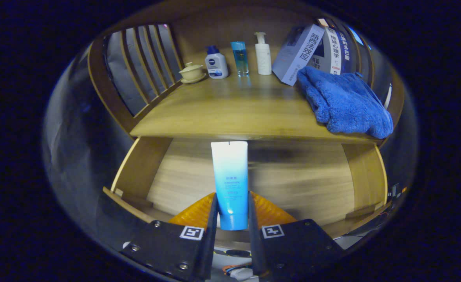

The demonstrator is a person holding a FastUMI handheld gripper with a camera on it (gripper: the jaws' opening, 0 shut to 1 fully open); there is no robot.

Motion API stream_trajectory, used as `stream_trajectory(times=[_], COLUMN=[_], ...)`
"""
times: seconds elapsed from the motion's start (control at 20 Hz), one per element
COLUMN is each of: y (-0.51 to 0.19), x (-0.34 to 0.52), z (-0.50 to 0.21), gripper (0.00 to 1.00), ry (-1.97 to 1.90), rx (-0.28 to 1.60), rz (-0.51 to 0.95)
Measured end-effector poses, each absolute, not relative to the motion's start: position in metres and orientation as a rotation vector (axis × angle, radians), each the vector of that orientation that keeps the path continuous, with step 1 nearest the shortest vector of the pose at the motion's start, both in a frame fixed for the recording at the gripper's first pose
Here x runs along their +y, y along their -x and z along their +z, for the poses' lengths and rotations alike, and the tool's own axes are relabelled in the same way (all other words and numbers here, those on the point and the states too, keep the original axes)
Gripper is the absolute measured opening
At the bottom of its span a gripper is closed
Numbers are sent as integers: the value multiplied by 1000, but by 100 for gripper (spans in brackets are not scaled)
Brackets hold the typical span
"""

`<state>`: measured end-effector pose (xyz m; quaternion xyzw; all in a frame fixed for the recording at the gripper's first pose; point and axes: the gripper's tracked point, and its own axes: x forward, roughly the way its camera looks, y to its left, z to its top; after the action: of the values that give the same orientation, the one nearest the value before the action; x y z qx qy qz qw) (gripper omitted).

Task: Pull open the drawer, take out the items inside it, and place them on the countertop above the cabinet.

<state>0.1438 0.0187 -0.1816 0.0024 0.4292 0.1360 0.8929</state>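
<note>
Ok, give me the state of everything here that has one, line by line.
Drawer: pulled open.
Tube: upright, cap down, clamped between the fingers.
Gripper: shut on the tube.
Blue towel: bunched on the countertop.
Pump bottle: upright.
Books: leaning.
Lidded cup: lid on.

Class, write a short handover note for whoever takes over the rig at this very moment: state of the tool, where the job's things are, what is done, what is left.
Tool: shut on the blue-and-white tube, both fingers pressing its lower part, held upright over the drawer.
Drawer: pulled open; nothing else visible on the part of its floor that shows.
Countertop: already carries a lidded cup, three bottles, boxes and a blue towel; open space in the middle.
Done: drawer opened, tube grasped.
Left: set the tube on the countertop, release, then check the drawer's hidden near end.
</note>
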Motion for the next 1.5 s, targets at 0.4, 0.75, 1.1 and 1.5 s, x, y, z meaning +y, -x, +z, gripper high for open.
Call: stream_trajectory(times=[0.4, 0.75, 1.1, 1.5], y=[-136, -147, -199, -269], x=[20, 17, 4, 29], z=[-128, -49, -10, -94], gripper=[39, 39, 39, 39], ry=[-11, -44, -85, -25], rx=[677, 454, 287, 427], rz=[292, 256, 76, 32])
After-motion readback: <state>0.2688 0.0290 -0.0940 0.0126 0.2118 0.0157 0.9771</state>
